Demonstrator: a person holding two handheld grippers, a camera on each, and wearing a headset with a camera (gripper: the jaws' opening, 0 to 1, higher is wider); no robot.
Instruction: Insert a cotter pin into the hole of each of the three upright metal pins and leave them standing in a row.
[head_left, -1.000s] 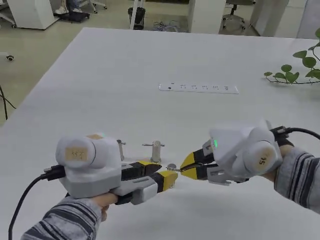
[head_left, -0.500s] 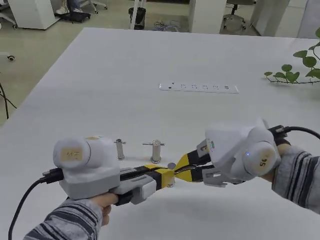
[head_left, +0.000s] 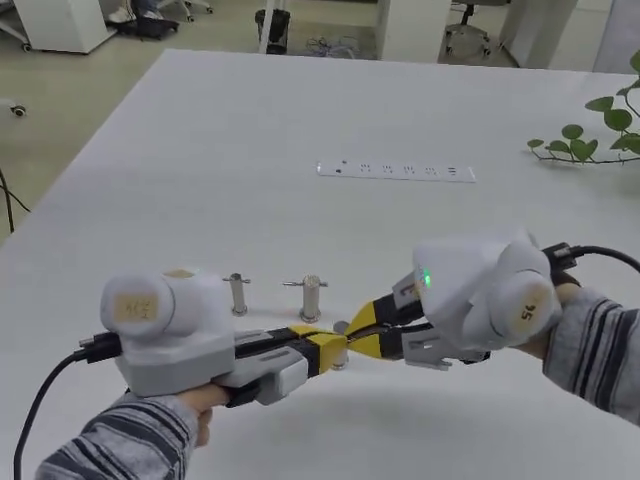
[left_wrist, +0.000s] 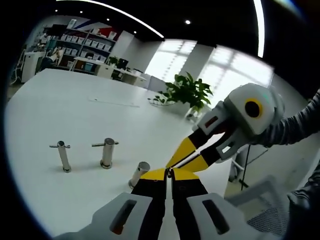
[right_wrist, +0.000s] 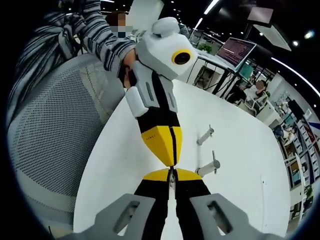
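Note:
Three short metal pins stand in a row on the white table (head_left: 250, 150). The left pin (head_left: 238, 293) and the middle pin (head_left: 311, 298) each carry a cotter pin through the top. The third pin (head_left: 342, 328) is bare and partly hidden behind the jaw tips; it stands just left of my left gripper (left_wrist: 170, 173). My left gripper (head_left: 338, 350) is shut. My right gripper (head_left: 356, 338) is shut on a thin cotter pin (right_wrist: 171, 175). The yellow tips of both grippers meet nose to nose beside the third pin.
A white power strip (head_left: 395, 171) lies across the table's middle, well behind the pins. A leafy plant (head_left: 600, 130) reaches in at the far right edge. A mesh chair back (right_wrist: 50, 150) sits near the table's near side.
The left gripper has risen and moved right until its tips touch the right gripper's tips. The right gripper has shifted slightly left, toward the third pin.

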